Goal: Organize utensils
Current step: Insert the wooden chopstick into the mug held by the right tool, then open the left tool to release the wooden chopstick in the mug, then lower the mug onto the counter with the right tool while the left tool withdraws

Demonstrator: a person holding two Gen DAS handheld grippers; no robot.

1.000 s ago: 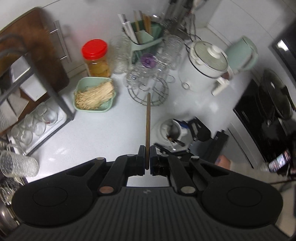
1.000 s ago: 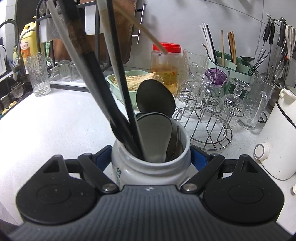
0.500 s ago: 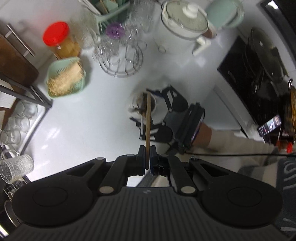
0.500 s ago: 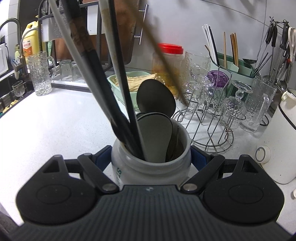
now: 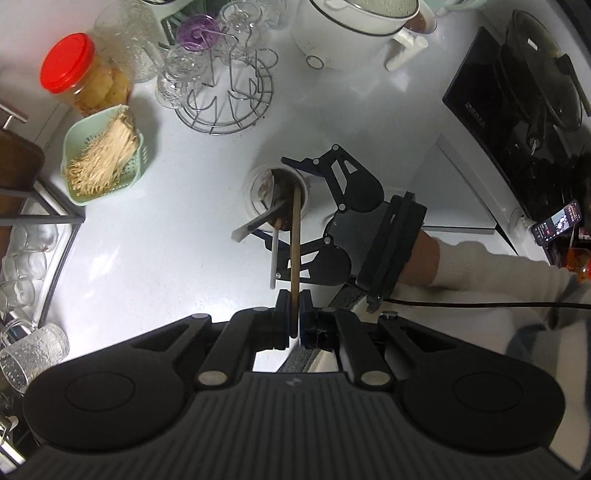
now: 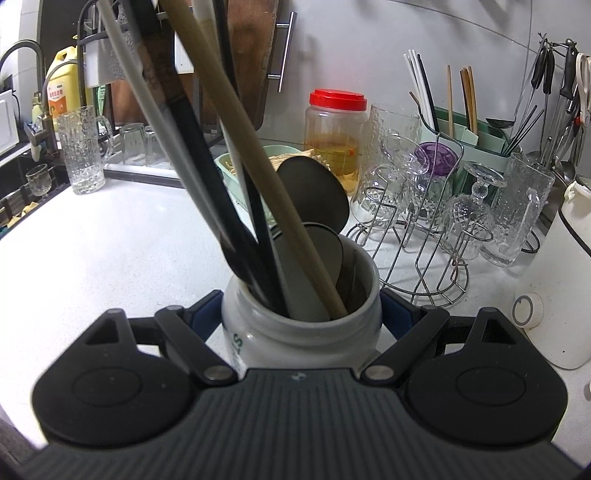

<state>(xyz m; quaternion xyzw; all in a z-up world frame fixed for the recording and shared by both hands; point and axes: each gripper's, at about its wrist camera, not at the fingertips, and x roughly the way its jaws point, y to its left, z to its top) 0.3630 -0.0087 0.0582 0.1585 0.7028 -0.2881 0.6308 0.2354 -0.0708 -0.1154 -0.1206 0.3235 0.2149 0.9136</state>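
While the right gripper (image 6: 301,306) clamped the white ceramic jar (image 6: 303,332) from both sides, its blue-padded fingers (image 6: 207,310) pressed against the jar's wall, the jar stood upright on the white countertop (image 6: 110,236). From above, the left gripper (image 5: 294,314) pointed steeply down at the jar's mouth, its jaws pinched tight on the upper end of a wooden chopstick (image 5: 294,240). That chopstick's lower tip sat inside the jar, resting near the rim on the side nearest the right gripper, and it leaned among the other utensils already there: dark chopsticks (image 6: 207,177), a white one (image 6: 155,110) and two dark spoons (image 6: 314,192) (bowls up). A cream sleeve (image 5: 491,269) showed behind the right gripper in the left wrist view. Beyond the jar stood a wire glass rack (image 6: 417,236) holding upturned glasses, a red-lidded jar (image 6: 336,129), and a pale green basket (image 5: 99,155) of enoki mushrooms. A white rice cooker (image 5: 354,33) sat near the rack, and a green utensil caddy (image 6: 476,140) with more chopsticks stood against the wall.
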